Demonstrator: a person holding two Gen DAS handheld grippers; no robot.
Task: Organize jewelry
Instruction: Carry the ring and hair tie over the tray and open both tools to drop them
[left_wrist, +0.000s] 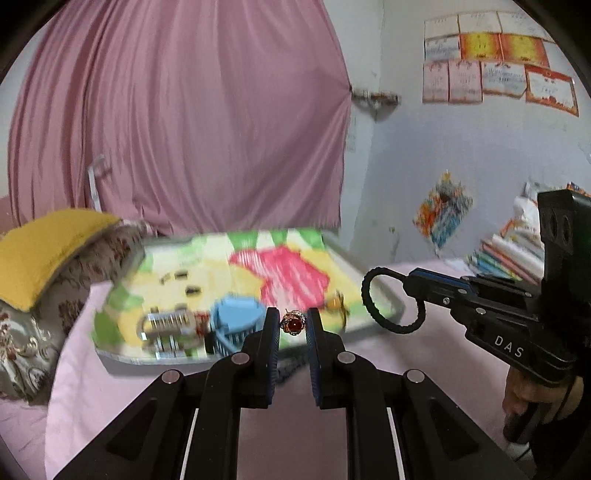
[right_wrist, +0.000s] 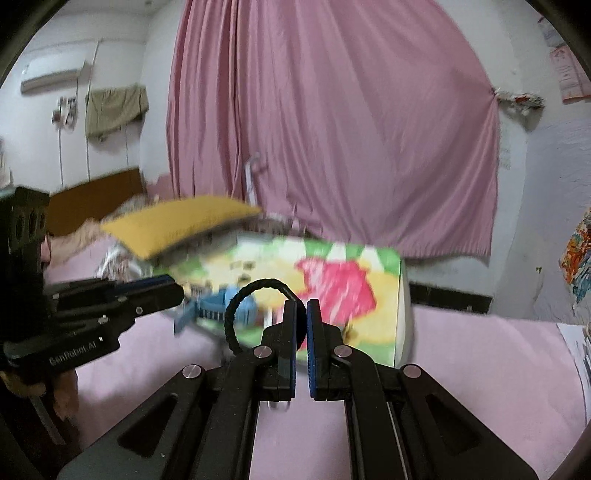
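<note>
A large pink curtain (left_wrist: 177, 118) hangs behind the bed (left_wrist: 110, 387), which is covered by a pale pink sheet. Left of the curtain's lower edge, a yellow pillow (left_wrist: 48, 251) lies on top of a floral patterned cushion (left_wrist: 29, 332). Right of the curtain, rows of paper certificates (left_wrist: 495, 55) are stuck to the white wall, and below them a colourful picture (left_wrist: 443, 206) is pasted. Lower right of the curtain, a stack of books (left_wrist: 509, 254) sits by the wall. From the right wrist view, an air conditioner (right_wrist: 51, 77) and a hanging olive cloth (right_wrist: 114, 107) are on the wall left of the curtain, above a brown headboard (right_wrist: 96, 199).
</note>
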